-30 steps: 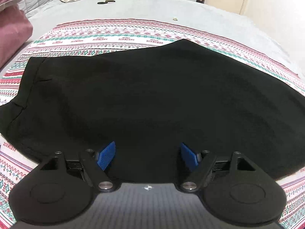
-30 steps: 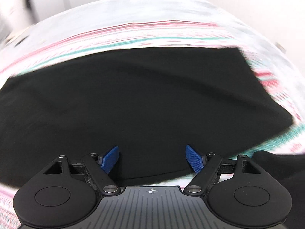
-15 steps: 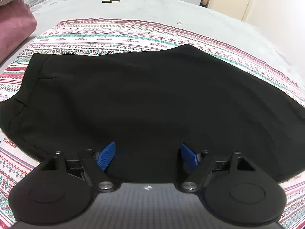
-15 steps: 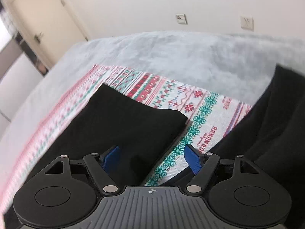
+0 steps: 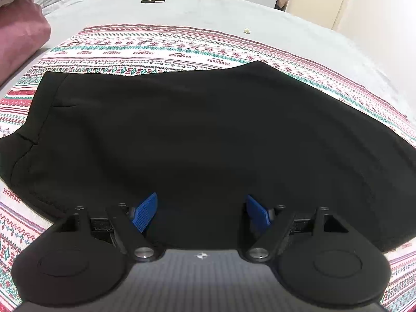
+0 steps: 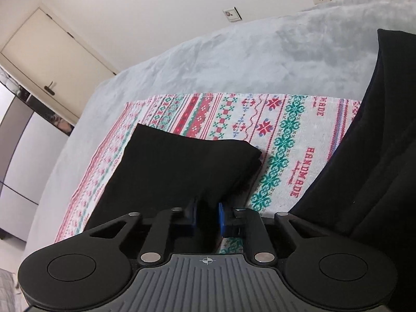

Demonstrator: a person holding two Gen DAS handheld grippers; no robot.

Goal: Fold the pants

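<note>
The right gripper (image 6: 207,214) is seen clamped on the near edge of the black pants (image 6: 182,166), its jaws having just closed. The left gripper (image 5: 201,212) is held released above the pants, which are spread on the patterned cloth (image 5: 161,49); their right end is cut off. The grey bed (image 5: 208,10) extends beyond.

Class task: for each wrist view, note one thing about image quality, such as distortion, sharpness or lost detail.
Left wrist view: fisheye bends the patterned blanket into an arc; the black pants show almost no texture. Right wrist view: sharp, horizon tilted, dark vignette corners, wall evenly lit.
</note>
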